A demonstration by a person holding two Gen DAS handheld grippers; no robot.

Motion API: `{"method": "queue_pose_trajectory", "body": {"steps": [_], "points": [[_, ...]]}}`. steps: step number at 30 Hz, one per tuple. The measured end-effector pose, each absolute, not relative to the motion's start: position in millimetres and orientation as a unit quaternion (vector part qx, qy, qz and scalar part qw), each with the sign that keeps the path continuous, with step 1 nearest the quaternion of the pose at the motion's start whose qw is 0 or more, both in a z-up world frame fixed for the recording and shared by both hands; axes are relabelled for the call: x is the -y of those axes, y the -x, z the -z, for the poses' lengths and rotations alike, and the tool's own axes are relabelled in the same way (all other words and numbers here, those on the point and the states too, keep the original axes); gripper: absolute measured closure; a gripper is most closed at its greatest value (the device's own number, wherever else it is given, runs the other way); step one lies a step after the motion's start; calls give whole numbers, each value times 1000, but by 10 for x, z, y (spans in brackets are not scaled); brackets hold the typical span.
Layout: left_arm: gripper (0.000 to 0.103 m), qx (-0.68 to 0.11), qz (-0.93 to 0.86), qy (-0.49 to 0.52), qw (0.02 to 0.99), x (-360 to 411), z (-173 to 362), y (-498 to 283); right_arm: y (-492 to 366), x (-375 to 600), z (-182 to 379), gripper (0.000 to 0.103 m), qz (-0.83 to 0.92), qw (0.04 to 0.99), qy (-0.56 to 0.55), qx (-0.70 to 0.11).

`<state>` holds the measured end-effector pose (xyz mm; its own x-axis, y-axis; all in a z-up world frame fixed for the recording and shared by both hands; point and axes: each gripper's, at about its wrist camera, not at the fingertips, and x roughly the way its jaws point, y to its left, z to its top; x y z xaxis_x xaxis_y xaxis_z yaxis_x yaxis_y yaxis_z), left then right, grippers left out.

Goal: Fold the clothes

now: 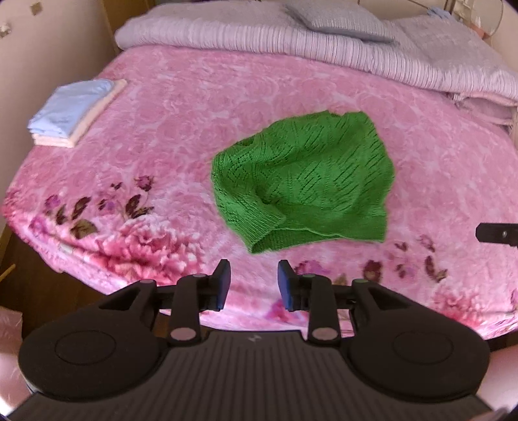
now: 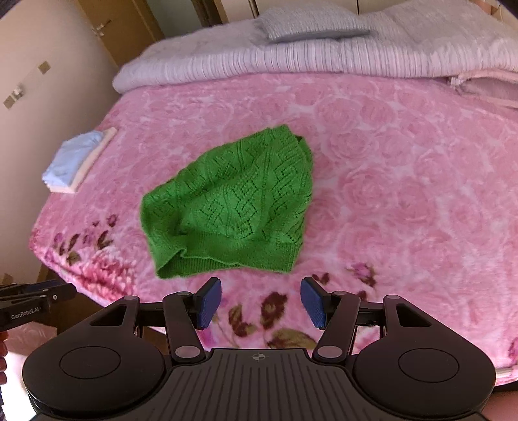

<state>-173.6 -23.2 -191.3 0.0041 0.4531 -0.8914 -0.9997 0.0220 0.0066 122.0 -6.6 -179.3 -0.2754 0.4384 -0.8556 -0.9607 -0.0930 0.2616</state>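
In the left wrist view, the left tool [image 1: 254, 285] is seen with its blue-padded fingers [image 1: 223, 285] parted by a moderate gap, and nothing is held between them. It is poised above the near edge of a bed covered by a plush pink blanket with a rose pattern and dark flower prints [image 1: 162, 136]. In the right wrist view, the right tool [image 2: 261, 302] is likewise spread, a little wider, with nothing gripped. Part of the other tool is caught at the frame edge in each view, its tips cut off.

Just beyond both tools, a crumpled bright green openwork knitted garment [image 1: 304, 181] is laid on the blanket near the bed's front edge, untouched by either tool. Its ribbed hem is turned toward the cameras; how its sleeves are arranged cannot be made out within the bunched folds.

Well apart from it, near the bed's left edge, a small folded stack of pale blue cloth over cream cloth [image 1: 73, 111] is seen, blurred in the right wrist view. At the far end, a ribbed lilac-pink quilt [image 1: 291, 45] and a grey cushion [image 1: 340, 19] are partly cut off by the frame.
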Motion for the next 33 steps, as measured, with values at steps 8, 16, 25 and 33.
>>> {"method": "queue_pose_trajectory", "body": {"steps": [8, 16, 25, 33], "points": [[73, -425, -511, 383, 641, -372, 2656, 1874, -740, -342, 2477, 45, -624, 540, 394, -405], [73, -444, -480, 376, 657, -672, 3257, 1705, -637, -559, 3015, 45, -622, 533, 415, -397], [72, -434, -516, 370, 639, -936, 3727, 1630, -724, -976, 3652, 45, -618, 553, 390, -399], [94, -442, -545, 330, 631, -1012, 3858, 1528, -856, -1311, 3832, 93, -637, 545, 365, -406]]}}
